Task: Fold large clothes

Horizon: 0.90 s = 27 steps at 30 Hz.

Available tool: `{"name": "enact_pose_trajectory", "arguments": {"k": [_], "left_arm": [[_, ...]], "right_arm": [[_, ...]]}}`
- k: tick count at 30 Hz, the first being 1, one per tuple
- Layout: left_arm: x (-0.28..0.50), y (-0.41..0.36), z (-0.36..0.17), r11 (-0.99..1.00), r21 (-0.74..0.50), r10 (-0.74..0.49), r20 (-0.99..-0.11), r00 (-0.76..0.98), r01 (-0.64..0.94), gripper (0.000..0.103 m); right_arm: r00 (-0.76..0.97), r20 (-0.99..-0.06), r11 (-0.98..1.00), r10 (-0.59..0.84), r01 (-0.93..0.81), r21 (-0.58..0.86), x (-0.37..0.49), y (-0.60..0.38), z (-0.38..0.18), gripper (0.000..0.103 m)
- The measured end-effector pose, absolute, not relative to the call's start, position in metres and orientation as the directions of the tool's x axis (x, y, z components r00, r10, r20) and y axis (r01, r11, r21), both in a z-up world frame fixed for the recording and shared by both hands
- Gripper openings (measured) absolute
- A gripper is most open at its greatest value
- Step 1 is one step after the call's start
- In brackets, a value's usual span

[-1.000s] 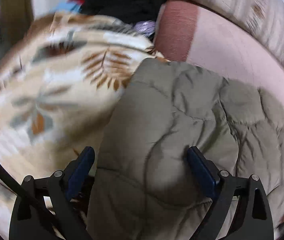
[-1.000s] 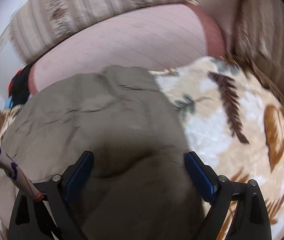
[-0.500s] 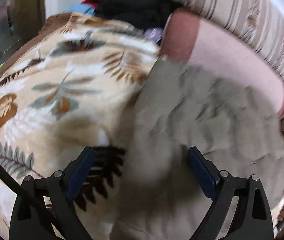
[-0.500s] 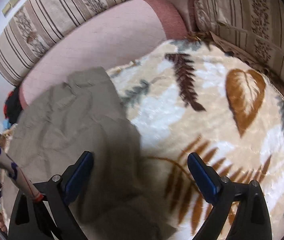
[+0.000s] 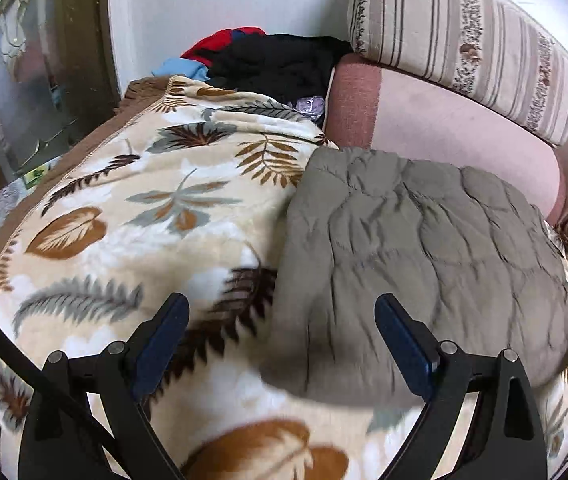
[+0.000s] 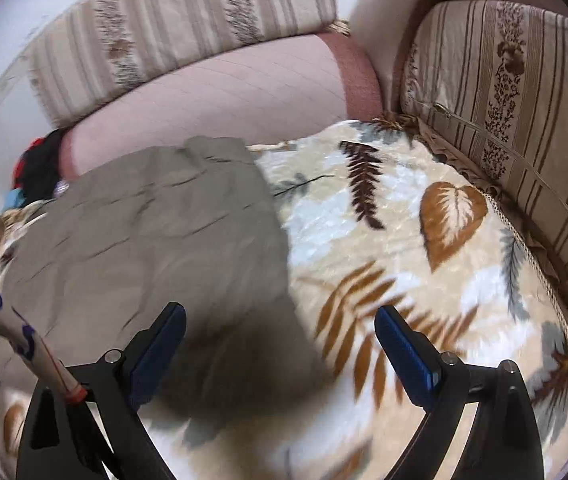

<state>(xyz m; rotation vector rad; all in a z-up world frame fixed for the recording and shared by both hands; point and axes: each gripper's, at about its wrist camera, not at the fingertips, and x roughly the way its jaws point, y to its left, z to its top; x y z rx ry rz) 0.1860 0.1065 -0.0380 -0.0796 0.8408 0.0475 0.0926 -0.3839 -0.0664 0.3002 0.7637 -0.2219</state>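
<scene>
A folded olive-grey quilted garment (image 5: 415,256) lies on a cream leaf-patterned blanket (image 5: 124,216) spread over a bed or sofa. My left gripper (image 5: 282,344) is open and empty, hovering above the garment's near left edge. In the right wrist view the same garment (image 6: 152,236) lies to the left on the blanket (image 6: 423,248). My right gripper (image 6: 280,348) is open and empty above the garment's near right edge.
A pink bolster (image 5: 455,128) and striped cushions (image 5: 463,36) line the back; another striped cushion (image 6: 499,84) stands at the right. A pile of black, red and blue clothes (image 5: 272,60) sits at the far corner. A wall and a dark door frame (image 5: 84,32) stand on the left.
Both grippers have pulled back and apart from over the garment, the left to the left, the right to the right. The garment stays folded on the blanket.
</scene>
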Motion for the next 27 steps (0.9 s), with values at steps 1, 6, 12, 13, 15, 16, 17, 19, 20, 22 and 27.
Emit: {"name": "enact_pose_trajectory", "arguments": {"k": [1,6,12,13,15,16,17,19,20,22,27], "left_arm": [[0.176,0.105,-0.037,0.996,-0.050,0.010,-0.748,0.664,-0.072,0.094],[0.130,0.093,-0.032,0.997,-0.035,0.017,-0.751,0.660,-0.065,0.094],[0.114,0.084,-0.031,0.999,-0.037,-0.028,-0.758,0.651,0.000,0.094],[0.117,0.087,-0.031,0.999,-0.049,-0.035,-0.761,0.648,-0.004,0.094],[0.130,0.099,-0.036,0.997,-0.067,-0.033,-0.781,0.624,-0.032,0.094],[0.133,0.101,-0.037,0.997,-0.059,-0.016,-0.789,0.614,-0.050,0.094],[0.137,0.104,-0.039,0.997,-0.047,0.004,-0.796,0.606,-0.068,0.094],[0.138,0.109,-0.040,0.996,-0.021,0.037,-0.791,0.611,-0.089,0.094],[0.137,0.110,-0.040,0.995,-0.002,0.061,-0.785,0.617,-0.100,0.094],[0.132,0.110,-0.039,0.989,0.054,0.128,-0.762,0.635,-0.134,0.094],[0.106,0.102,-0.027,0.986,0.081,0.161,-0.697,0.699,-0.147,0.094]], "right_arm": [[0.703,-0.706,0.941,-0.087,0.290,0.173,0.086,-0.375,-0.066,0.098],[0.717,-0.693,0.971,-0.073,0.209,0.114,0.048,-0.328,-0.067,0.098],[0.708,-0.705,0.985,-0.040,0.148,0.092,0.041,-0.315,-0.058,0.098],[0.708,-0.704,0.980,-0.056,0.175,0.098,0.046,-0.324,-0.055,0.098],[0.690,-0.719,0.964,-0.085,0.240,0.116,0.058,-0.347,-0.052,0.098],[0.680,-0.727,0.956,-0.097,0.266,0.121,0.060,-0.354,-0.051,0.098],[0.679,-0.728,0.950,-0.100,0.283,0.134,0.061,-0.361,-0.049,0.098],[0.699,-0.710,0.947,-0.087,0.279,0.159,0.059,-0.367,-0.043,0.098],[0.702,-0.706,0.949,-0.095,0.278,0.148,0.058,-0.366,-0.043,0.098],[0.701,-0.703,0.950,-0.123,0.288,0.120,0.057,-0.364,-0.045,0.098],[0.684,-0.720,0.957,-0.119,0.271,0.099,0.053,-0.351,-0.063,0.098]]}}
